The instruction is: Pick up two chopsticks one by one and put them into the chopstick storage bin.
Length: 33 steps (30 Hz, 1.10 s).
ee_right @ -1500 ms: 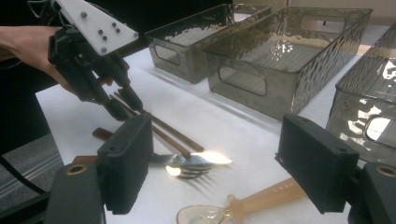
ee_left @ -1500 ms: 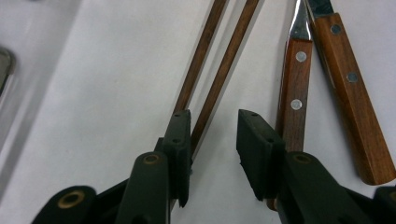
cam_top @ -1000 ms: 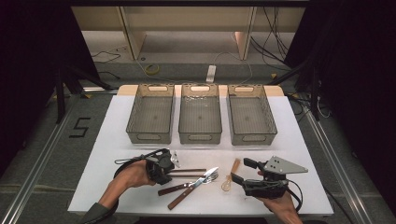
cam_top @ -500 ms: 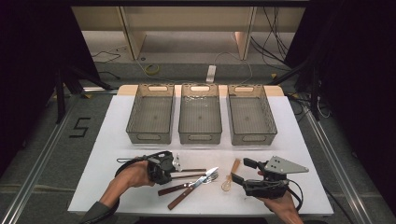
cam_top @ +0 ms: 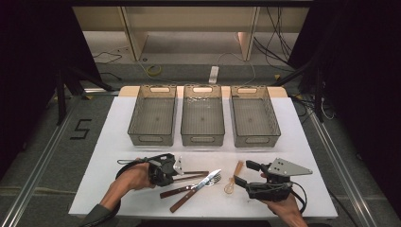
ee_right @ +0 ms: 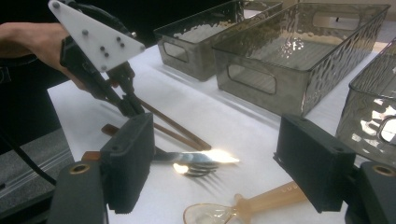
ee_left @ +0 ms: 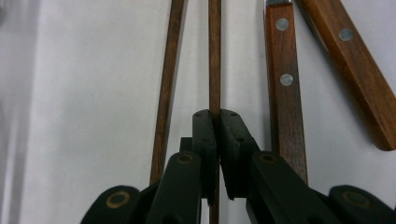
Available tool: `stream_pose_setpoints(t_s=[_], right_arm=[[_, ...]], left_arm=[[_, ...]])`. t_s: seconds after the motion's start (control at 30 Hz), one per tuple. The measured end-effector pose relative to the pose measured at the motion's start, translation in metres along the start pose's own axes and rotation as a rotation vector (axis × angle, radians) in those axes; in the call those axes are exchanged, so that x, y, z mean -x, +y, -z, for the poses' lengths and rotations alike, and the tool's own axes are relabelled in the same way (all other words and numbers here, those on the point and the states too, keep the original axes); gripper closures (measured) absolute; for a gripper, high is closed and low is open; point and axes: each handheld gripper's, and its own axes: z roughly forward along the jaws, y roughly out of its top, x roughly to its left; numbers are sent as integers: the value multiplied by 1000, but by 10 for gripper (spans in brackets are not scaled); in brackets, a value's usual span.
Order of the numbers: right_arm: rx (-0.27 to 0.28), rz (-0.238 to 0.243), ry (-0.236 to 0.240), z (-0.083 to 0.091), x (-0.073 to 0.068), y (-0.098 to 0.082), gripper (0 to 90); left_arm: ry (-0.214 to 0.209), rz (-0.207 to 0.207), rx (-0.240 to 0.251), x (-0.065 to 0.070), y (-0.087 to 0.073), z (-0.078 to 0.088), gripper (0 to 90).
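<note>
the left gripper (ee_left: 215, 122) has just been closing its jaws onto one thin dark wooden chopstick (ee_left: 214, 51) lying on the white desk (cam_top: 113, 142), clamped near its end, probably for lifting. the right gripper (ee_right: 215, 158) waits with jaws apart above a translucent amber plastic spoon (ee_right: 243, 205).

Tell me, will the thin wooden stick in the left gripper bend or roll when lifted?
The chopstick looks like stiff wood, so it probably stays straight. Gripped near one end by the left gripper, it may droop or pivot.

Thin dark wooden chopstick (ee_left: 214, 56), lying flat on white table, near end pinched, its twin (ee_left: 166, 79) just beside
</note>
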Motion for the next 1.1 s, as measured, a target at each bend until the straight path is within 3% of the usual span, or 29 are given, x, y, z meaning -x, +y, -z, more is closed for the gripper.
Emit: stream_pose_setpoints(t_s=[0.13, 0.4, 0.53, 0.73, 0.97, 1.1], right_arm=[[0, 4, 0, 0, 0, 0, 286], [4, 3, 0, 0, 0, 0, 286], [5, 6, -5, 1, 0, 0, 286], [8, 4, -13, 2, 0, 0, 286], [7, 3, -18, 2, 1, 0, 286], [8, 6, -18, 2, 0, 0, 286]], left_arm=[[16, 20, 5, -1, 1, 7, 848], [51, 115, 52, -6, 0, 25, 848], [88, 208, 105, -10, -1, 35, 848], [117, 295, 165, -19, -7, 50, 848], [174, 392, 240, -37, -18, 70, 848], [222, 473, 302, -51, -25, 79, 848]])
